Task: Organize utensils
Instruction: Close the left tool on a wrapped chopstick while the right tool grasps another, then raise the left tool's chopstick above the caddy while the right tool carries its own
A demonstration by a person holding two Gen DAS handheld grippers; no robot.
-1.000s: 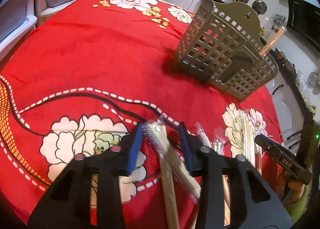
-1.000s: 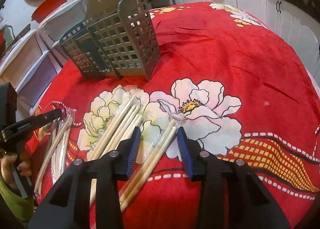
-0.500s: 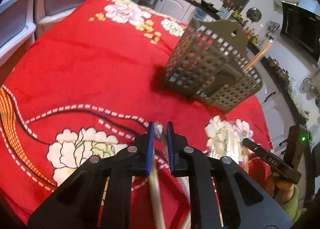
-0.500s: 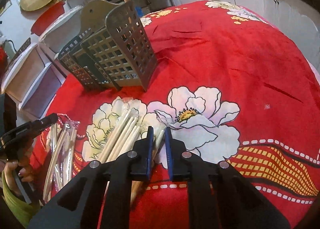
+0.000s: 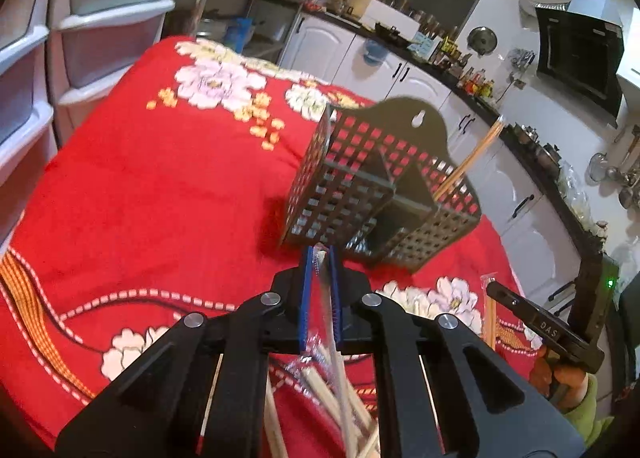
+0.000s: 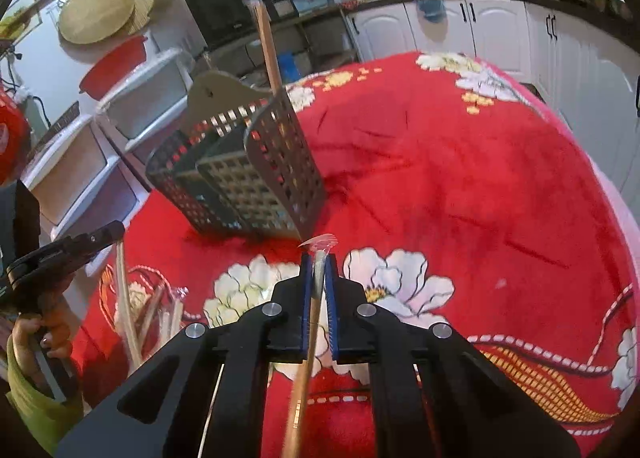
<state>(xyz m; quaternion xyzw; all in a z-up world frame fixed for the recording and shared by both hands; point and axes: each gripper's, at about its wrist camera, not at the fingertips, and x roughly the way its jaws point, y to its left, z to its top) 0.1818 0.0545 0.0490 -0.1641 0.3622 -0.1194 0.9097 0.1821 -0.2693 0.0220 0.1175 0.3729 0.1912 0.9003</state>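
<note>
**Both grippers clamp wrapped chopsticks above the red table**

The left gripper (image 5: 320, 258) has its blue-padded fingers (image 5: 306, 298) drawn narrow, pinched on a pair of chopsticks in a clear wrapper (image 5: 332, 338). The wrapper's sealed end pokes out just past the fingertips, and the sticks run back under the gripper toward the near edge of the view. Beneath it, more wrapped chopsticks (image 5: 320, 390) lie loose on the cloth.

The right gripper (image 6: 319, 258) is likewise closed tight on its own wrapped pair of chopsticks (image 6: 308, 338), whose crinkled plastic tip (image 6: 320, 242) sticks out beyond the fingers (image 6: 330, 298). The sticks slant down and back toward the camera.

A grey perforated utensil holder (image 5: 352, 186) stands on the table, which is covered by a red cloth with white flowers (image 5: 160, 186). It lies just beyond each gripper's tip, with dividers splitting it into compartments. One pair of chopsticks (image 5: 472, 154) already stands in it, leaning out over the rim; from the right wrist view the same sticks (image 6: 268, 50) rise nearly upright at the holder's far side.

In the right wrist view, further wrapped chopsticks (image 6: 132, 310) sit at the left, near the person's hand (image 6: 44, 334) and green sleeve (image 6: 36, 410). White drawers (image 5: 80, 18) and kitchen cabinets (image 6: 480, 30) stand beyond the table.
</note>
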